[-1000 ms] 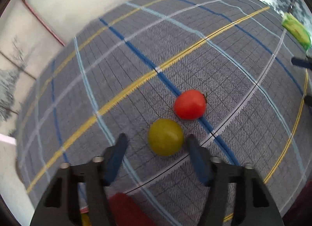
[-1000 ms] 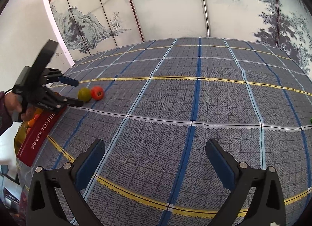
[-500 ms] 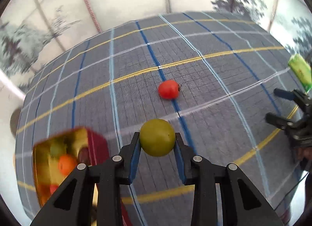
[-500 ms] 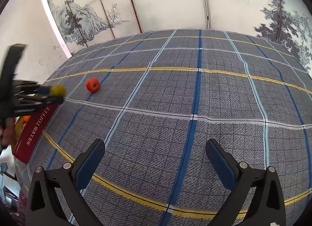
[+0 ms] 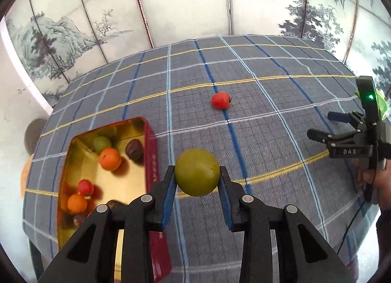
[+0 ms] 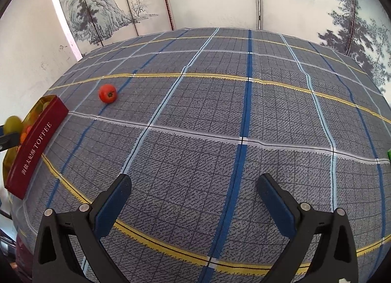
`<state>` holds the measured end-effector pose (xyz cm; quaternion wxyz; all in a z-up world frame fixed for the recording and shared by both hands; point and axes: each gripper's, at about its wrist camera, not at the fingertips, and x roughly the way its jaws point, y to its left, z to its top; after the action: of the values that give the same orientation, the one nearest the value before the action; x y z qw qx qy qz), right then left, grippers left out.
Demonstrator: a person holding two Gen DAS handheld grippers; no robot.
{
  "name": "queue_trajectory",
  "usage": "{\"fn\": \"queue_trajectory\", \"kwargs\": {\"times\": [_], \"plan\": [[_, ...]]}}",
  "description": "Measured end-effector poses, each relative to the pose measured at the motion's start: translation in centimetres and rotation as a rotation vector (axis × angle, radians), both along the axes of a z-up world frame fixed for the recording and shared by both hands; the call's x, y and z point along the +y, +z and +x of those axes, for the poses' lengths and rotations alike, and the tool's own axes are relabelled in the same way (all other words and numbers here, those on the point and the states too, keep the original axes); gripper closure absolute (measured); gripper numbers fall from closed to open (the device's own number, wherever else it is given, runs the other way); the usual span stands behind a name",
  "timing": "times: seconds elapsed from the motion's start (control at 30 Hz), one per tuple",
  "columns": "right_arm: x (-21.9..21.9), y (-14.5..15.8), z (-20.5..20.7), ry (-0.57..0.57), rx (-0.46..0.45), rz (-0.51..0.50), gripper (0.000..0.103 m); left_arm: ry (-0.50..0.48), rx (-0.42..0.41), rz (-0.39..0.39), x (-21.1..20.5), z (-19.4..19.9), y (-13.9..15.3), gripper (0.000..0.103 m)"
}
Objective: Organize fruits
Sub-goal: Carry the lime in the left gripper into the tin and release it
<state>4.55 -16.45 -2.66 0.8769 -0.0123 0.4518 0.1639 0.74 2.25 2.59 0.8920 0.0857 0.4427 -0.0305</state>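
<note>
Left gripper (image 5: 197, 179) clamps round, olive-green fruit (image 5: 197, 172) — perhaps a plum.

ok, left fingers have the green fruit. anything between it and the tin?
Only the tin's own red side wall. The green fruit, in the left gripper, is right of the tin; fruit already covers part of its floor.

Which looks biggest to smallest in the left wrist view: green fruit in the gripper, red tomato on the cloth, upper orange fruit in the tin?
1. Green fruit, though nearest the camera.
2. Orange fruit.
3. Red tomato, farthest, so true size is unsure.
</note>
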Motion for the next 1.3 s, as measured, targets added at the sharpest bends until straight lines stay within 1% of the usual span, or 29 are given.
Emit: {"fn": "queue_trajectory", "kwargs": {"times": [0.1, 0.27, 0.5, 0.77, 0.87, 1.0, 1.1, 1.2, 1.3], "plan": [[0.3, 0.0, 0.0, -0.001, 0.000, -0.023, 0.001, 0.009, -0.023, 0.025, 0.4, -1.2, 0.3, 0.068], [0.9, -0.1, 0.0, 0.000, 0.001, -0.062, 0.001, 0.028, -0.051, 0.037, 1.4, -2.8, 0.8, 0.068], [1.4, -0.4, 0.1, -0.018, 0.002, -0.128, 0.000, 0.053, -0.061, 0.024, 2.9, -4.0, 0.8, 0.068], [1.1, -0.4, 0.0, -0.028, 0.003, -0.131, 0.000, 0.127, -0.060, -0.015, 6.4, -4.7, 0.2, 0.068], [1.1, -0.4, 0.1, -0.028, 0.003, -0.131, 0.000, 0.175, -0.061, -0.026, 8.4, -4.8, -0.2, 0.068], [1.1, -0.4, 0.1, -0.028, 0.003, -0.131, 0.000, 0.253, -0.043, -0.037, 11.7, -4.8, -1.3, 0.068], [1.1, -0.4, 0.1, -0.028, 0.003, -0.131, 0.000, 0.289, -0.032, -0.046, 13.3, -4.9, -2.0, 0.068], [1.1, -0.4, 0.1, -0.028, 0.002, -0.132, 0.000, 0.310, -0.025, -0.058, 14.4, -5.2, -2.5, 0.068], [1.1, -0.4, 0.1, -0.028, 0.003, -0.131, 0.000, 0.305, -0.025, -0.075, 14.8, -5.0, -2.5, 0.068]]}}
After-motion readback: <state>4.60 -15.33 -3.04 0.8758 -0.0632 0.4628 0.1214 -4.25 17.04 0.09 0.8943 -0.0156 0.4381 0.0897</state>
